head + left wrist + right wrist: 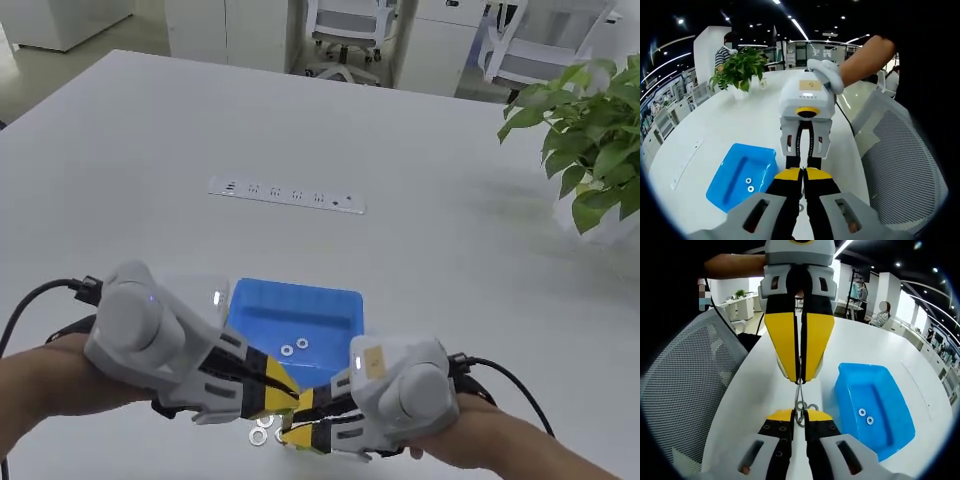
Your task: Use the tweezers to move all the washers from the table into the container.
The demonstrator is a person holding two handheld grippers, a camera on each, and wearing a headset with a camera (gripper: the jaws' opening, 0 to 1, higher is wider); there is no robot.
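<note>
The left gripper [800, 377], reaching down from the top of the right gripper view, had its yellow jaws clamped flat on the upper end of the tweezers [799, 396]. The tweezers' thin arms ran down into the narrow gap between the right gripper's [800, 416] own jaws at the bottom centre of that view. Those jaws were drawn in close about the arms, but whether they pressed on them could not be told. Loose washers [262, 433] lay on the table [420, 260] at the bottom centre of the head view, just under the meeting jaws. The blue container [250, 308] sat just above them in the frame, with two washers already inside. The step in hand looked like pinching one washer from the pile. Doing it well would call for the tweezer tips to straddle a single ring's edge, then a gentle, even squeeze so that it would not flick away, then a level lift over the container's near wall before letting go. The tweezer tips themselves were lost among the overlapping rings and the jaws, so it was unclear whether one was caught. How many washers lay on the table was hard to count, as the grippers covered part of the pile.
</note>
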